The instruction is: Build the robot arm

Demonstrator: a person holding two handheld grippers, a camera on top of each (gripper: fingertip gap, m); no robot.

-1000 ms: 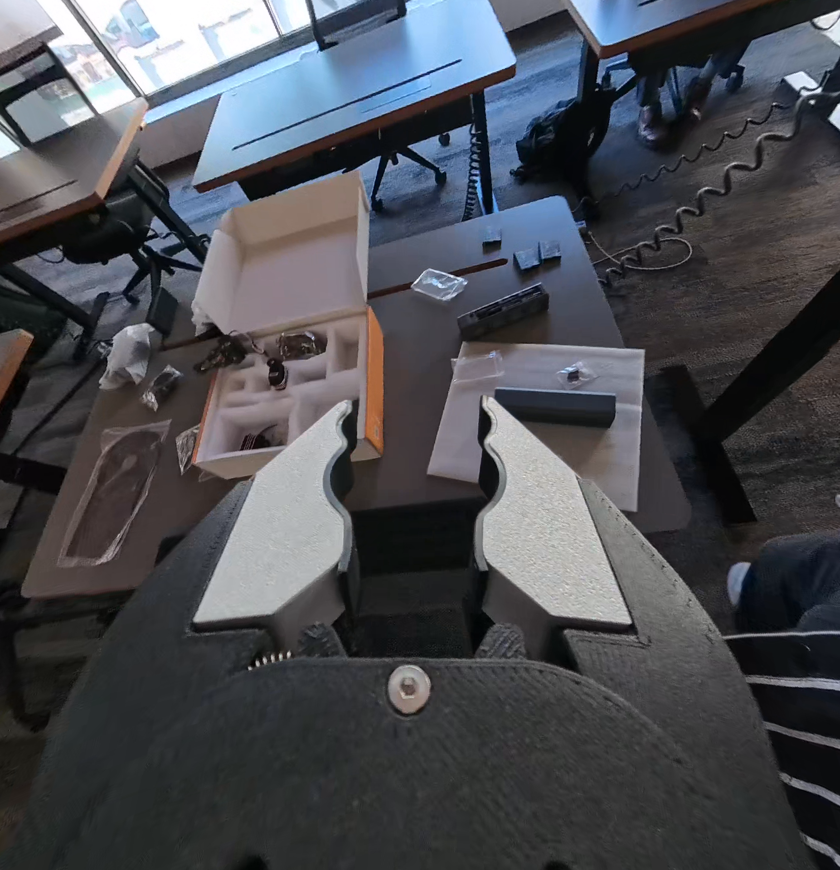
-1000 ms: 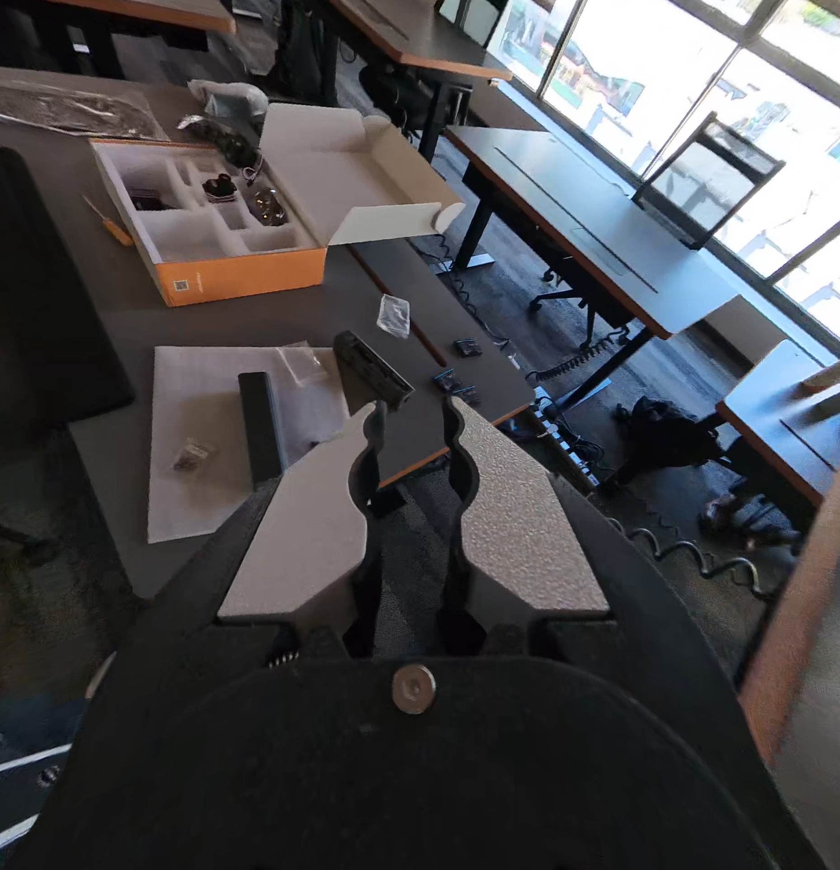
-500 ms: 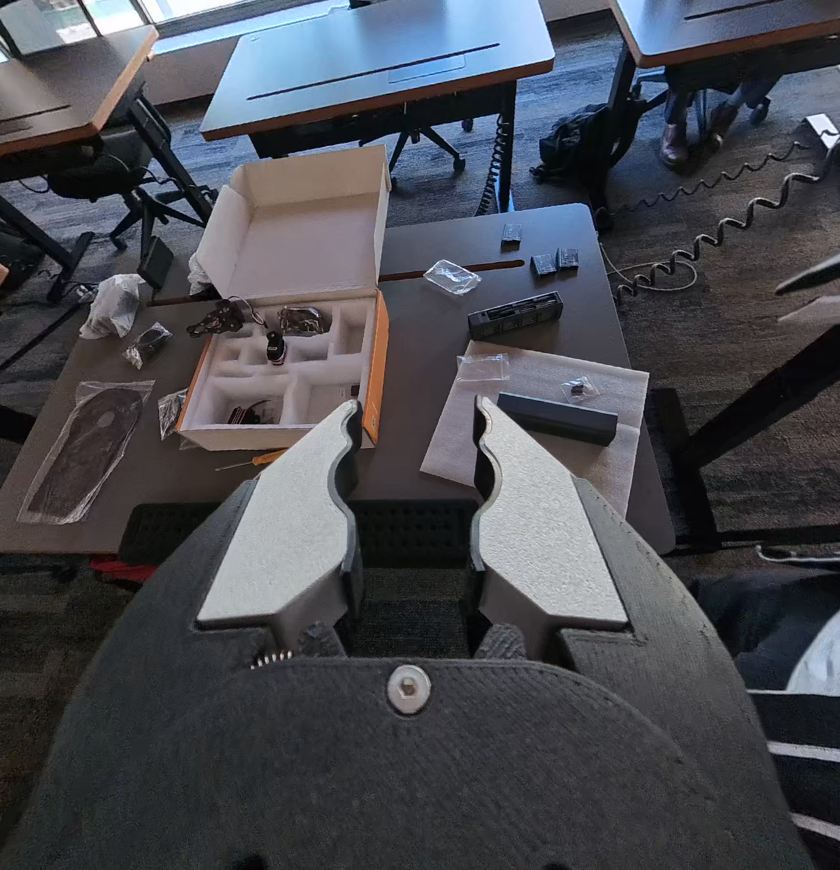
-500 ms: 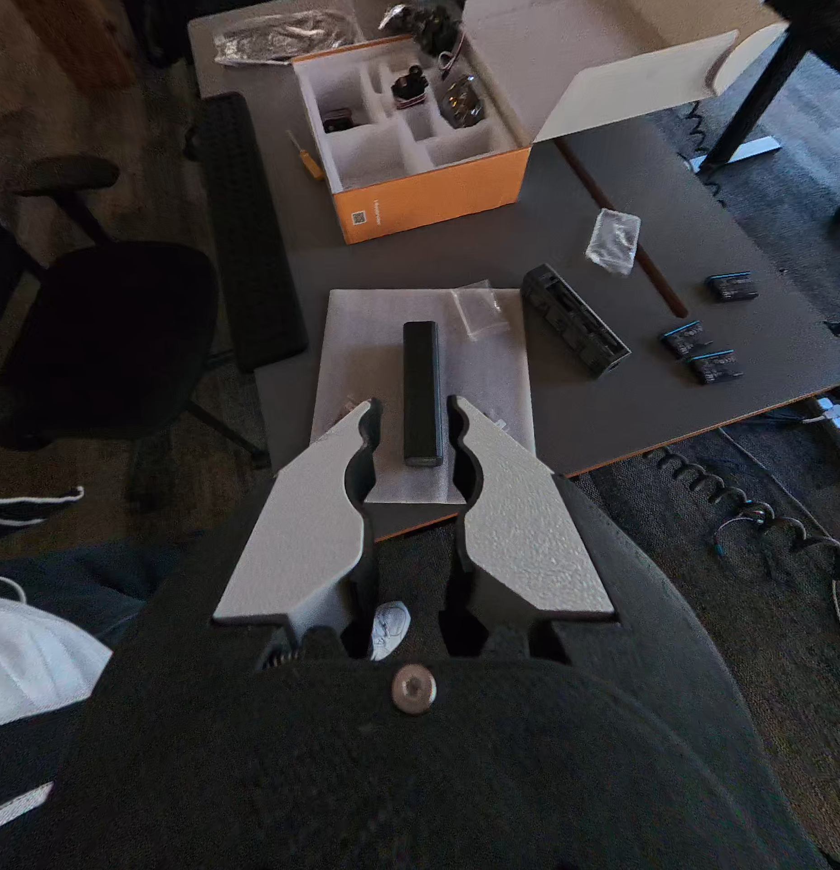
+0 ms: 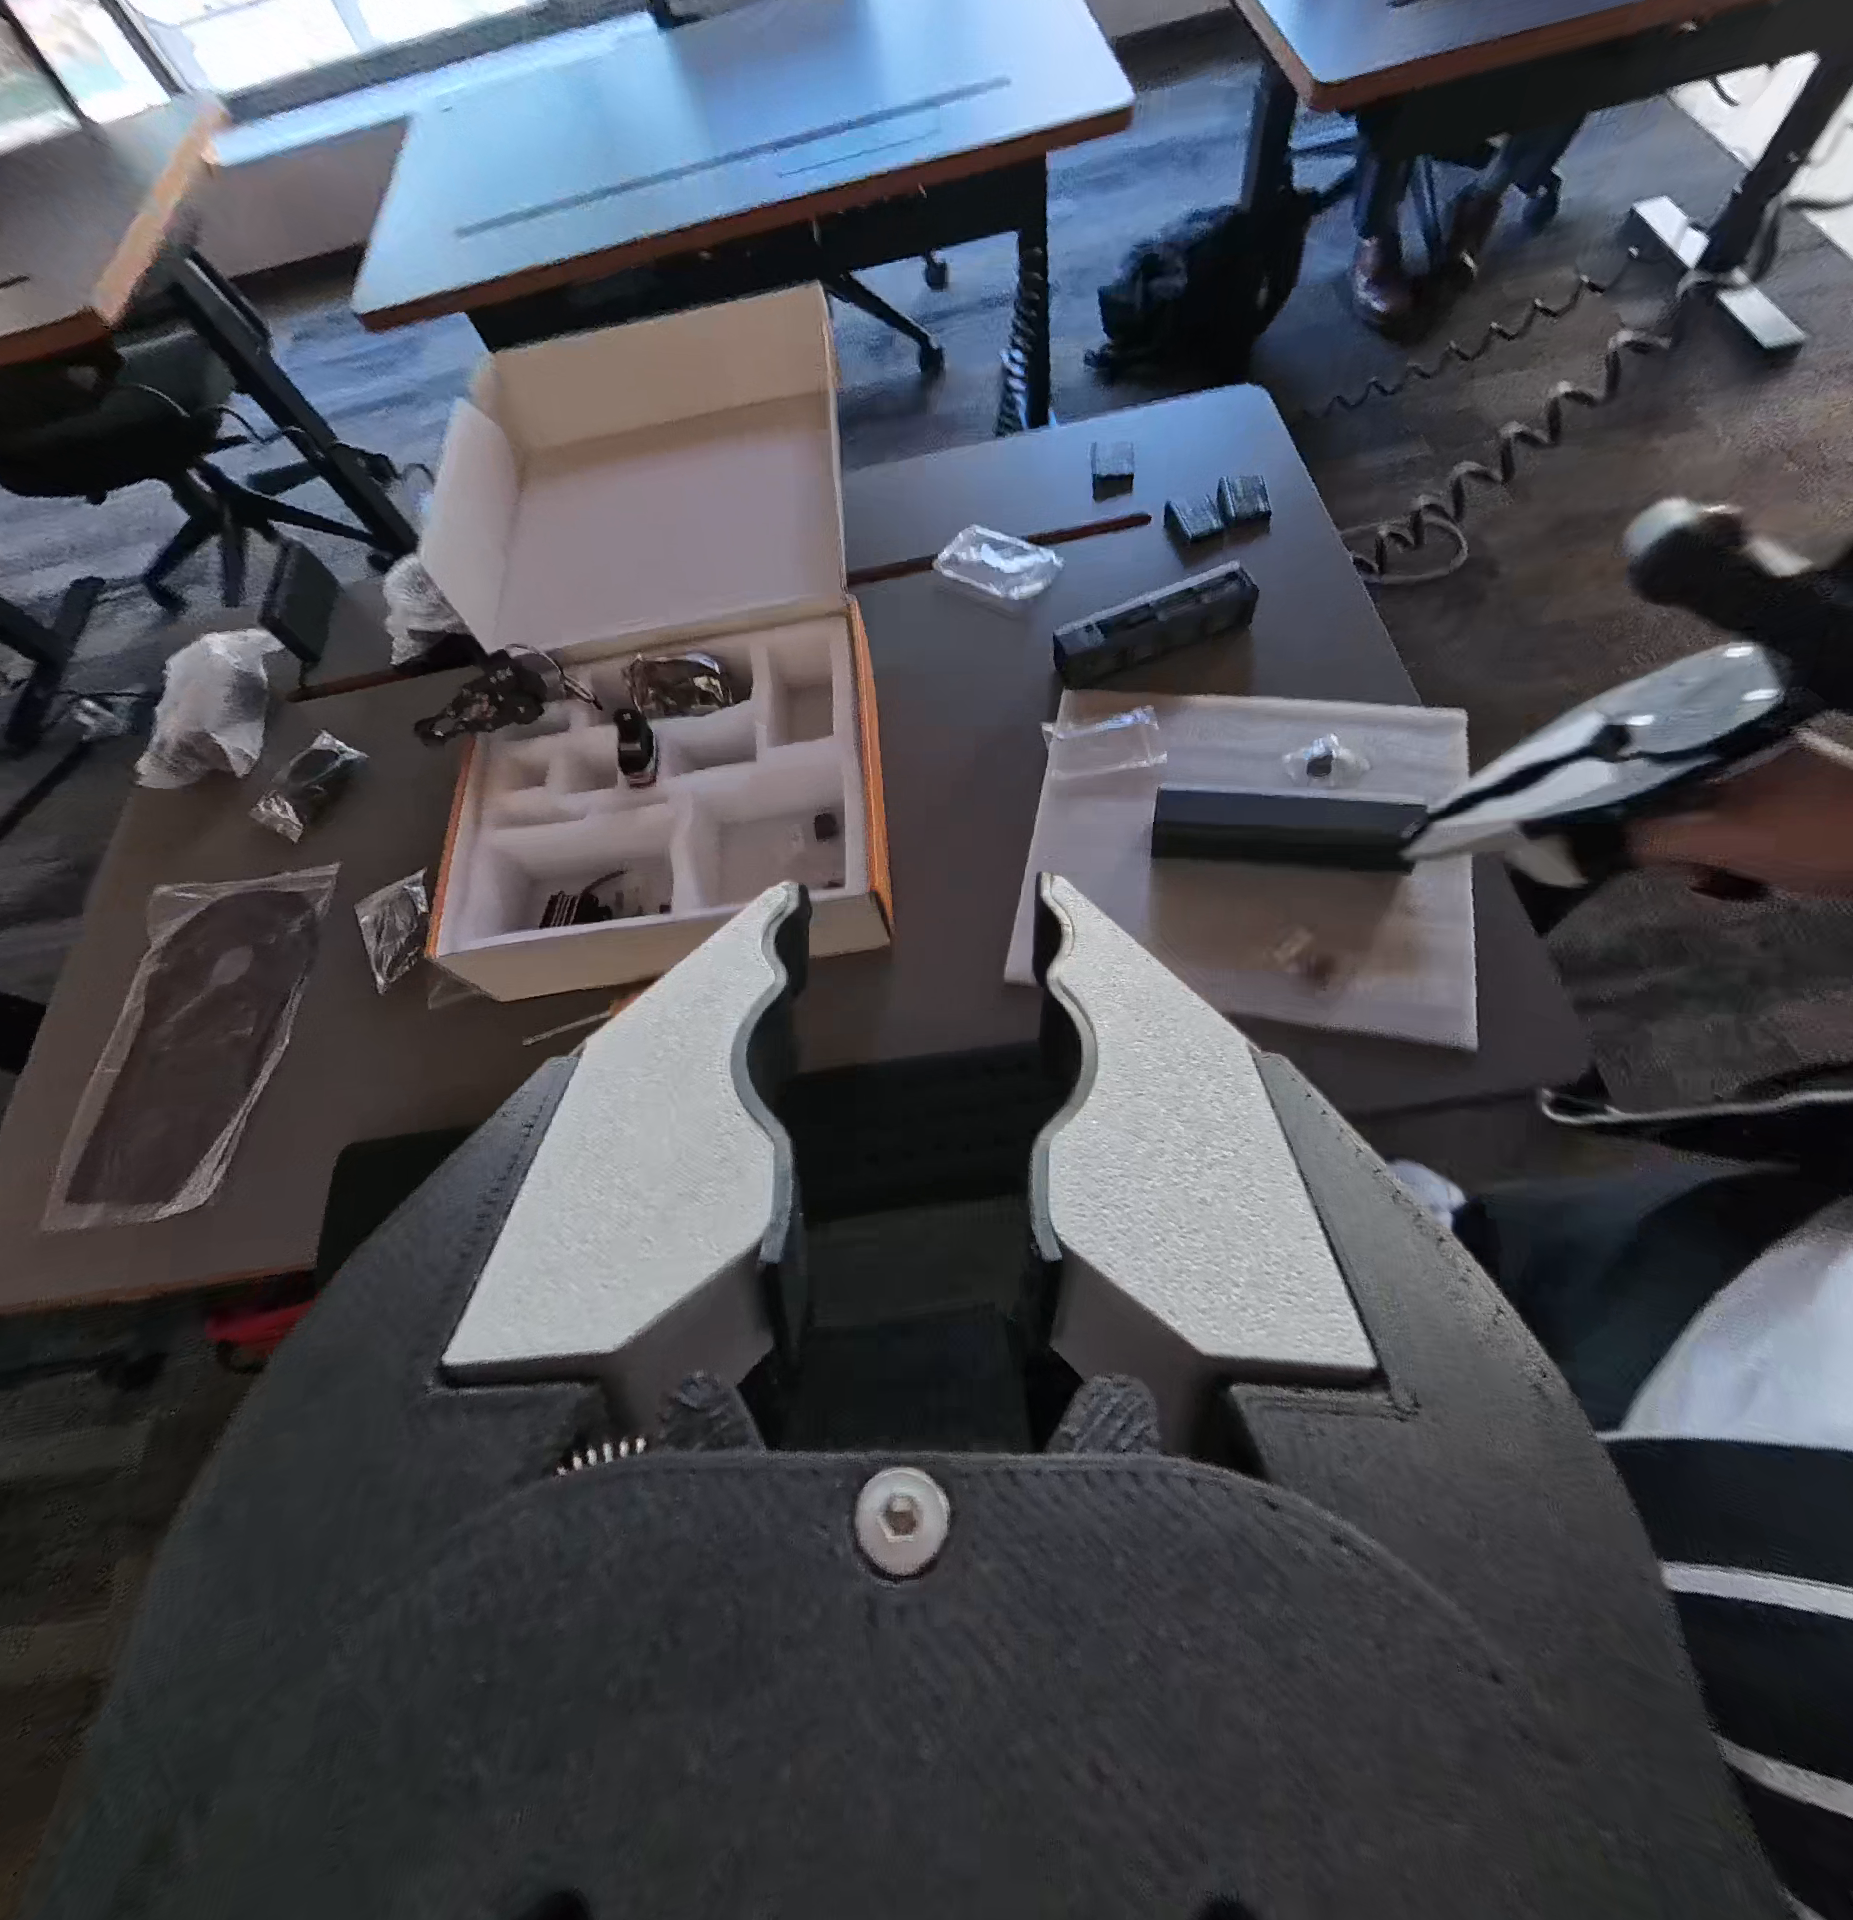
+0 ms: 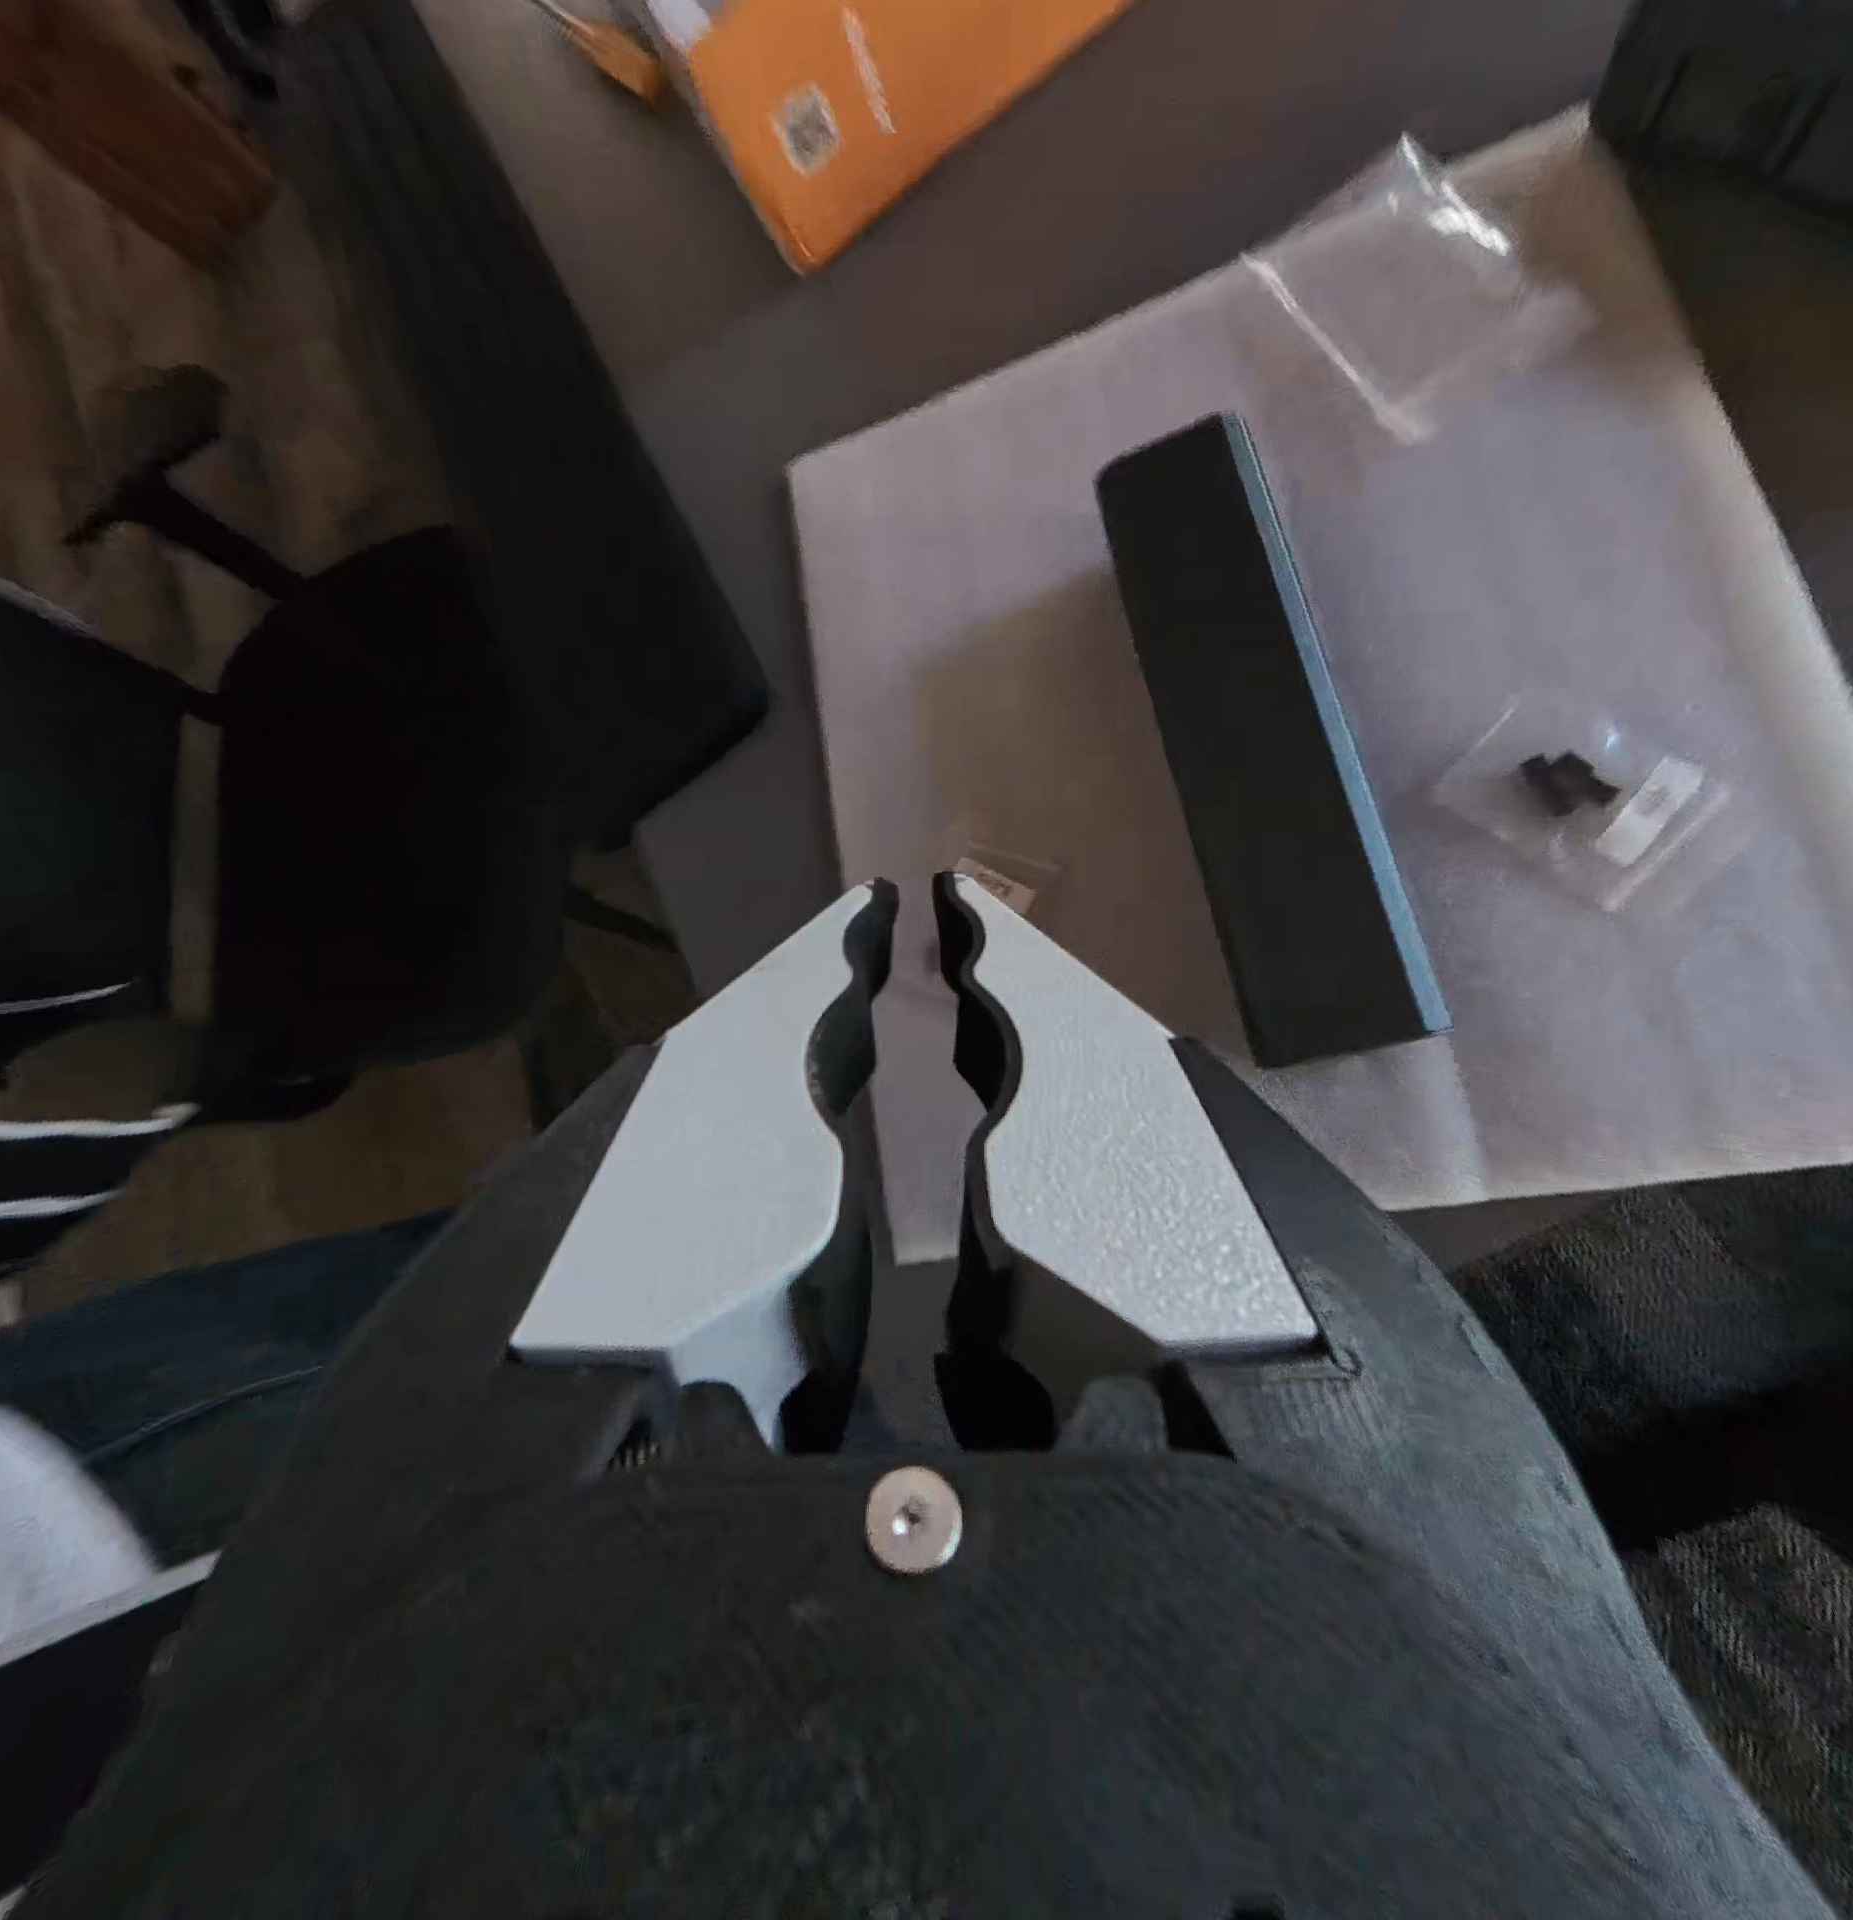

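Observation:
My left gripper (image 5: 919, 891) is open and empty. It hangs above the near edge of the dark table (image 5: 953, 790), between an open orange box (image 5: 872, 769) with white foam compartments and a white foam sheet (image 5: 1213, 935). A long dark box (image 5: 1275, 826) lies on the sheet. My right gripper (image 6: 909, 881) is closed to a narrow slit with nothing seen between its fingers. It is low over the sheet (image 6: 953, 623), just left of the near end of the dark box (image 6: 1265, 727). In the left wrist view the right gripper (image 5: 1421, 844) points at that box's end.
A small clear bag with a dark part (image 6: 1566, 790) and an empty clear bag (image 6: 1421, 260) lie on the sheet. A black keyboard (image 6: 548, 520) lies along the near edge. A black case (image 5: 1156, 623), small black blocks (image 5: 1213, 504) and bagged parts (image 5: 184, 1039) lie around. A chair (image 6: 278, 831) stands beside the table. My hands' fingertips stand some 40 cm from each other.
My right gripper has dropped down close to the foam sheet beside the dark box, and its jaws have closed to a slit. My left gripper has moved slightly closer, still open.

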